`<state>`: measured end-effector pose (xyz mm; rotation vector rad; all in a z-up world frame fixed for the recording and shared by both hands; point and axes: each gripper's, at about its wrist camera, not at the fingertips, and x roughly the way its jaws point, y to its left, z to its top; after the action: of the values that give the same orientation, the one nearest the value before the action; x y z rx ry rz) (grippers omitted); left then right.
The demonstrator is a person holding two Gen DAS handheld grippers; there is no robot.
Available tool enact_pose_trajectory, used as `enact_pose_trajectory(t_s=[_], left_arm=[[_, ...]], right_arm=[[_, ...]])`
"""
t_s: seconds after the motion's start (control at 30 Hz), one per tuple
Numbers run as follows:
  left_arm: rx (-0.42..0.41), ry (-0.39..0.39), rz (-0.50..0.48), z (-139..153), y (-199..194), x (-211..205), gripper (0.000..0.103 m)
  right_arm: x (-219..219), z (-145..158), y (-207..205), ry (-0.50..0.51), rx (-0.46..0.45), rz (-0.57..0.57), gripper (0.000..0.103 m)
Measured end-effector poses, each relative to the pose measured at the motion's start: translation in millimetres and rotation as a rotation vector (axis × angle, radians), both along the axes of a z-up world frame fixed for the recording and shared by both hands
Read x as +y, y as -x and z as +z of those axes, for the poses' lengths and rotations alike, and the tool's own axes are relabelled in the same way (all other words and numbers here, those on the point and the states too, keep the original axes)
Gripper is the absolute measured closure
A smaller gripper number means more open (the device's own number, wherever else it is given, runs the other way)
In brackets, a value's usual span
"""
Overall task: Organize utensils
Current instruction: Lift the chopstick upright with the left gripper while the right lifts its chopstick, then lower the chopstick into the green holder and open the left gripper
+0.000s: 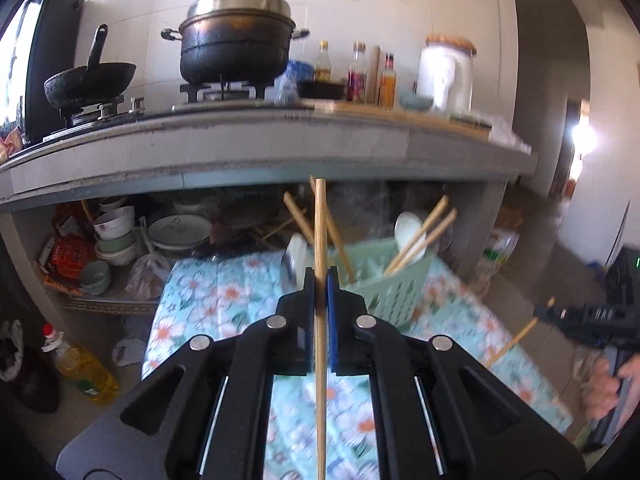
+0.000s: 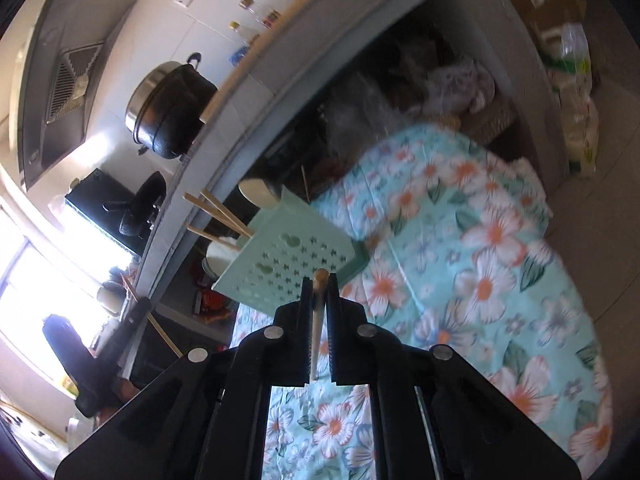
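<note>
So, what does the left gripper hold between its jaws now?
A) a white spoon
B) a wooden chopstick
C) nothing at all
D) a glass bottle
B: in the left wrist view the left gripper is shut on a wooden chopstick, which runs between the jaws and sticks out past them, in front of the green utensil basket.

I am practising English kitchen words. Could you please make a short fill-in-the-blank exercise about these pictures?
1. The left gripper is shut on a wooden ____.
2. The green basket stands on a cloth printed with ____.
3. On the stove, the big black pot has a shiny metal ____.
4. The right gripper holds ____ chopstick.

Missing words: chopstick; flowers; lid; one
</note>
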<state>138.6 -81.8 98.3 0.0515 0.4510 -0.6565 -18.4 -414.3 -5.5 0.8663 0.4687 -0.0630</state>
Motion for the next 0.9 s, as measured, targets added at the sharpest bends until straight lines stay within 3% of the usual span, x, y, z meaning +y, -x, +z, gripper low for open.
enact_pose_trajectory(t_s=[0.23,0.47,0.7,0.9], left_arm=[[-0.11,0.235,0.007,53,-23,-13,0.099],[-0.163,0.383,0.076,66,-63,-43,0.099],[-0.129,0.33,0.158,34,-109,-79,0.099],[-0.061,0.288,0.172,-1,-117,-82,0.098]], right_arm=[[1,11,15,0.038,-0.03,-0.013,0.097],[2,14,16,0.038,-0.036,-0.004,0.097],[4,14,15,0.037,-0.038,0.004,0.097],[3,14,15,0.04,-0.03,0.003,0.097]])
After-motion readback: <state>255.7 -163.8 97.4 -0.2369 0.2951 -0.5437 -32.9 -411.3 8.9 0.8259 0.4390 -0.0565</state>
